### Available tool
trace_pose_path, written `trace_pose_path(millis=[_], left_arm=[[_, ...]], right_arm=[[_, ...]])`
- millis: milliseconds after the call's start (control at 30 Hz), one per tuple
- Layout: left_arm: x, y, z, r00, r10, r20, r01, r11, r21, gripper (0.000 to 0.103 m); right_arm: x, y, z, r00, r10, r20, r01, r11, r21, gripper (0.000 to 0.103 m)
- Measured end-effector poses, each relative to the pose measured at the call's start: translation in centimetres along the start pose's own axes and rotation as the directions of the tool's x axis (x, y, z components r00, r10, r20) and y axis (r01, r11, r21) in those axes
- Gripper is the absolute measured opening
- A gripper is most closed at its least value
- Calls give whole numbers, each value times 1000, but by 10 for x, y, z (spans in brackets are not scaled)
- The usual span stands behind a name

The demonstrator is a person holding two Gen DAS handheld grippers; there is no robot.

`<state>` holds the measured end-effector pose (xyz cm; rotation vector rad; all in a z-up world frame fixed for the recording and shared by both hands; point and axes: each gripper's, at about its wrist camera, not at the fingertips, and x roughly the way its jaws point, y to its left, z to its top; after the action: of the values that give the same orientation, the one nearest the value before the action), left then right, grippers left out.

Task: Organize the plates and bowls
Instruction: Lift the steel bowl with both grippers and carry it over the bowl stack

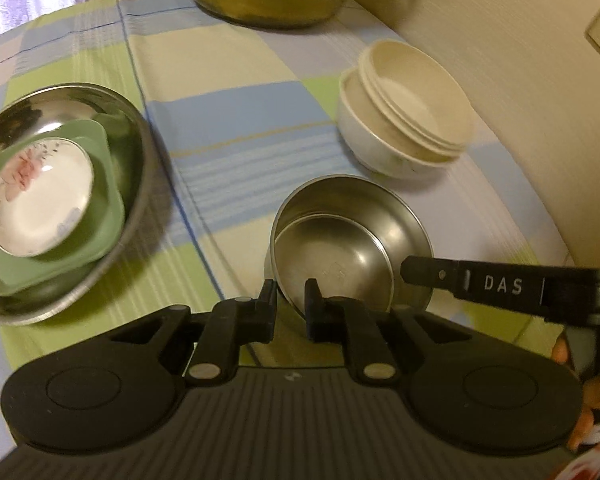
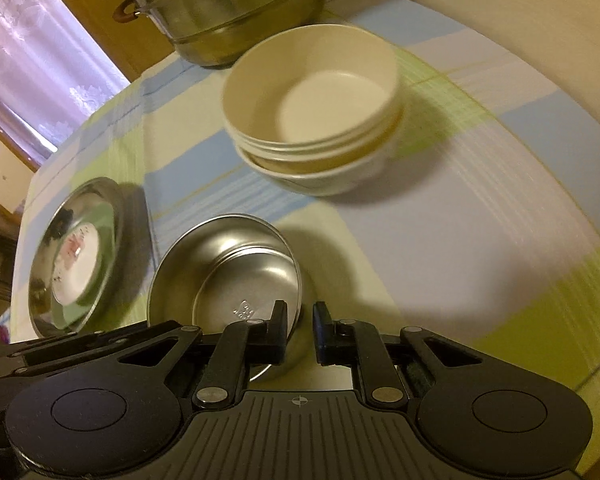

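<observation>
Two grippers share one steel bowl (image 1: 352, 240) — we hold it by opposite rim edges, near the front of the checked tablecloth (image 1: 228, 80). Leftmost, a wide steel dish (image 1: 132, 128) carries a green square plate (image 1: 104, 152), and on that a white floral saucer (image 1: 40, 200). Next, our left gripper (image 1: 292, 300) has its jaws pinched across the bowl's near wall; the right gripper (image 2: 300, 320) clamps the other side the same way. Thin metal like this should be light, stiff and slick, so the rim is the only sound hold. A smaller steel bowl sits nested inside. Farther right, cream bowls (image 1: 412, 96) stack inside a white one, well apart. A steamer pot (image 2: 228, 12) stands behind.
</observation>
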<state>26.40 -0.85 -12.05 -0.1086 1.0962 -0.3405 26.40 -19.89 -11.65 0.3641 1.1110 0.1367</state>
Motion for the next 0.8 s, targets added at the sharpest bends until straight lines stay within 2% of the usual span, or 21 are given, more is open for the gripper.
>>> trace_pose_path(millis=[233,467,533,600,633,800], left_arm=[[-2,-7,-6,1000,8,3,-8,1000,-12,13],[-1,-8,-4,998,56,36,-56,998,-18,14],[-2,-8,-5,998,56,40,-55,998,-26,13],[-2,-9,-6,998,47,46,-46,999,-28,7],[-2,-10,-6,997,52,48,-51,998,-26,7],[-7,-19,-11,997,57,55,-57,998,-5,7]], right_arm=[[-10,-13,-4,1000,15,16,-14,1000,-10,14],[-5,-13,-3,999,21,34,-19,997,-70,14],[-4,-12,-5,999,24,45,-20,996,-91,14],[-4,-11,-7,998,31,53,-25,993,-113,13],[-5,-10,-8,998,34,56,-27,993,-119,8],[-11,-11,-10,998,30,55,-23,992,-125,7]])
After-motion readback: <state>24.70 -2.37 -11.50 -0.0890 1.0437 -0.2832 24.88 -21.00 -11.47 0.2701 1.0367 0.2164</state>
